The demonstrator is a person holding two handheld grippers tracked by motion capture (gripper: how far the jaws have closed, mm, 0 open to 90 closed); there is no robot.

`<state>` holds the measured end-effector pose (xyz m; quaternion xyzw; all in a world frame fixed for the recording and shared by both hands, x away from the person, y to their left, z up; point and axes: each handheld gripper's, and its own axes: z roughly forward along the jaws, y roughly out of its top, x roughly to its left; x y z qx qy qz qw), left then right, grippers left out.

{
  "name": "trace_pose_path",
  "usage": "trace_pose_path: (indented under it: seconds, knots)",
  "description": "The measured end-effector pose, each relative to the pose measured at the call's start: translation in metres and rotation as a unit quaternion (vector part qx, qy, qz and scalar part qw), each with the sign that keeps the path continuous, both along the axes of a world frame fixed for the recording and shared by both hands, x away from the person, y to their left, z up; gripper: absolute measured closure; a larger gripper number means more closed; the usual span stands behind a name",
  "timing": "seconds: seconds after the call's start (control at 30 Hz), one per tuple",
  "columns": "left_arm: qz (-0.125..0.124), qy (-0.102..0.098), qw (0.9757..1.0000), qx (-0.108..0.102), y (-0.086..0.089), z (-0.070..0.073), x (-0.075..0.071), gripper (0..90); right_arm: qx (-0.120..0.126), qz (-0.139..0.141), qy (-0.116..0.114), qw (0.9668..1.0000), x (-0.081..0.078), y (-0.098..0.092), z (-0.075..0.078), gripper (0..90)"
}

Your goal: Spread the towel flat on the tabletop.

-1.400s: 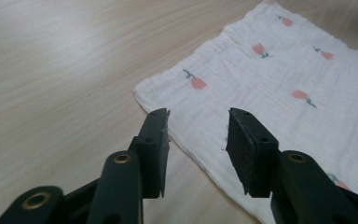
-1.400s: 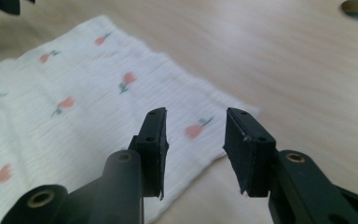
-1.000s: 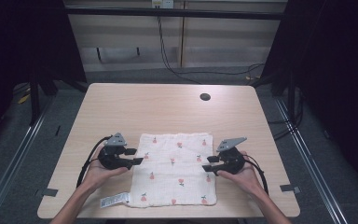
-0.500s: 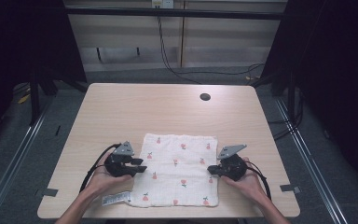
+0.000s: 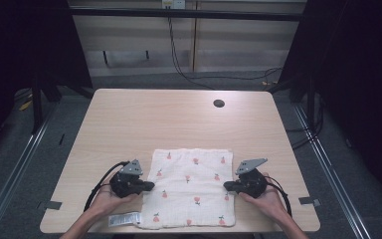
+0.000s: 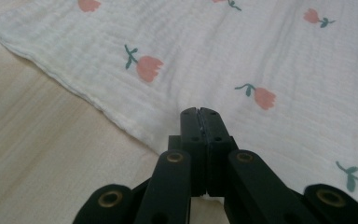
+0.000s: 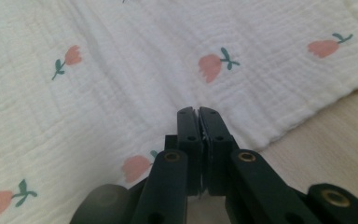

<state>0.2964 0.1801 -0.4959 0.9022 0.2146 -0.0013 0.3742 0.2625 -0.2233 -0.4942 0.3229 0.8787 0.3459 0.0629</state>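
Note:
A white cloth (image 5: 191, 186) printed with pink tulips lies flat on the near part of the table (image 5: 154, 124). My left gripper (image 5: 149, 185) lies at the cloth's left edge and points inward. In the left gripper view its jaws (image 6: 199, 112) have just been closing and now meet just inside the hem of the cloth (image 6: 261, 56). My right gripper (image 5: 227, 185) lies at the right edge and points inward. Its jaws (image 7: 198, 111) are pressed together over the cloth (image 7: 121, 70) near its hem. A hand holds each gripper.
A white care label (image 5: 124, 219) sticks out from the cloth's near left corner. A dark round hole (image 5: 219, 103) sits in the far right of the tabletop. Cables trail from both grippers toward the near edge. The floor around the table is dark.
Both pairs of jaws have closed at the cloth's side edges. The left gripper has slid a little toward the near edge of the table. The cloth lies as before.

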Motion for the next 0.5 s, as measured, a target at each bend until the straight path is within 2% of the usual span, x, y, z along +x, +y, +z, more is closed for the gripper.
trace_pose_path:
  seconds: [0.07,0.17,0.2,0.23,0.3,0.37,0.4,0.43,0.5]
  knots:
    - [0.0,-0.003,1.0,0.004,0.0,0.0,-0.001,89.5,0.002,0.0,-0.001,1.0,0.0,0.0,0.0,86.4]
    - [-0.008,-0.003,0.9999,-0.007,0.0,0.003,0.001,87.6,0.009,-0.001,0.002,1.0,0.0,0.0,0.0,72.3]
    - [-0.001,0.003,0.9998,-0.021,0.003,0.007,0.005,82.5,0.01,-0.002,0.002,0.9999,0.0,0.0,0.001,69.7]
    - [0.006,0.0,0.9997,-0.025,0.004,0.009,0.007,77.8,0.019,-0.005,0.0,0.9998,0.002,-0.001,0.001,66.9]
    - [0.019,-0.004,0.9988,-0.045,0.008,0.014,0.013,76.0,0.026,-0.016,0.0,0.9995,0.005,-0.003,0.004,64.2]
    - [0.034,-0.005,0.9981,-0.051,0.008,0.013,0.018,72.4,0.028,-0.024,-0.007,0.9993,0.011,-0.005,0.006,61.2]
    - [0.035,-0.007,0.9981,-0.05,0.006,0.012,0.02,71.6,0.031,-0.03,-0.012,0.999,0.014,-0.006,0.008,61.2]
    - [0.041,-0.015,0.9984,-0.036,0.005,0.011,0.022,69.6,0.031,-0.033,-0.014,0.9989,0.016,-0.006,0.009,61.0]
    - [0.07,-0.015,0.9969,-0.031,0.001,0.008,0.03,60.1,0.032,-0.041,-0.027,0.9983,0.024,-0.009,0.017,62.0]
